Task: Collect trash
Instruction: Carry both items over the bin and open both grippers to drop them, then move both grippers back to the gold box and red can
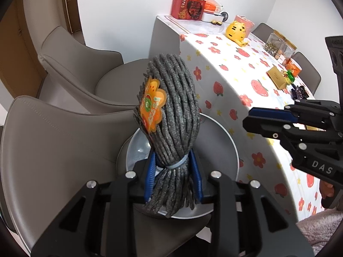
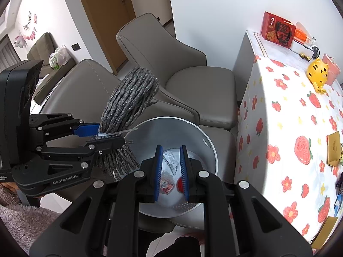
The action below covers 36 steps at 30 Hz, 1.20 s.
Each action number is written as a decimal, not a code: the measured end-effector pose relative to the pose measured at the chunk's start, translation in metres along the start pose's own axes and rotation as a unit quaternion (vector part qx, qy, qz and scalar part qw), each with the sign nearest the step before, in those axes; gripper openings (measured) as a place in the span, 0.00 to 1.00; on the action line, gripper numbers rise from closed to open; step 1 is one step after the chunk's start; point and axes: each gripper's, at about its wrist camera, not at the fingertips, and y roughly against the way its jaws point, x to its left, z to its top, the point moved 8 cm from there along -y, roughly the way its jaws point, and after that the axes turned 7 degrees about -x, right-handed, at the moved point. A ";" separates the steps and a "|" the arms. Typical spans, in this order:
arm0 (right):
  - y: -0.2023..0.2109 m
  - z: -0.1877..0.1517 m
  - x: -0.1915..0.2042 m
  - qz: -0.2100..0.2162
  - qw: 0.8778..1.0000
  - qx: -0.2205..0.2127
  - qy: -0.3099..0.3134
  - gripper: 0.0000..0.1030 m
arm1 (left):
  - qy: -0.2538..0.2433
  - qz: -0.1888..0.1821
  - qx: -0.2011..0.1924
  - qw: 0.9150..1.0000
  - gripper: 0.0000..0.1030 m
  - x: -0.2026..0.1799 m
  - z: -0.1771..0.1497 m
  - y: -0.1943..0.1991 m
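My left gripper point(image 1: 173, 171) is shut on a grey yarn mop head point(image 1: 173, 98) with an orange flower-shaped label, bound by a pale zip tie. It holds the bundle upright over a grey round trash bin point(image 1: 225, 132). In the right wrist view the left gripper point(image 2: 103, 135) holds the mop head point(image 2: 128, 98) at the left rim of the bin point(image 2: 205, 141). The bin holds wrappers point(image 2: 169, 177). My right gripper point(image 2: 171, 167) is open and empty above the bin; it also shows in the left wrist view point(image 1: 253, 120) to the right.
The bin stands on a grey chair seat. Two more grey chairs point(image 2: 171, 64) stand behind. A table with a flowered cloth point(image 1: 235, 81) stands right, carrying a red box point(image 1: 188, 6), a yellow tiger figure point(image 1: 235, 32), jars and gold boxes point(image 1: 276, 77).
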 end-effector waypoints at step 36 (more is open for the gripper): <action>0.036 -0.026 -0.067 -0.084 0.993 -0.026 -0.084 0.42 | -0.056 -0.040 0.005 0.998 0.69 -0.054 0.016 -0.017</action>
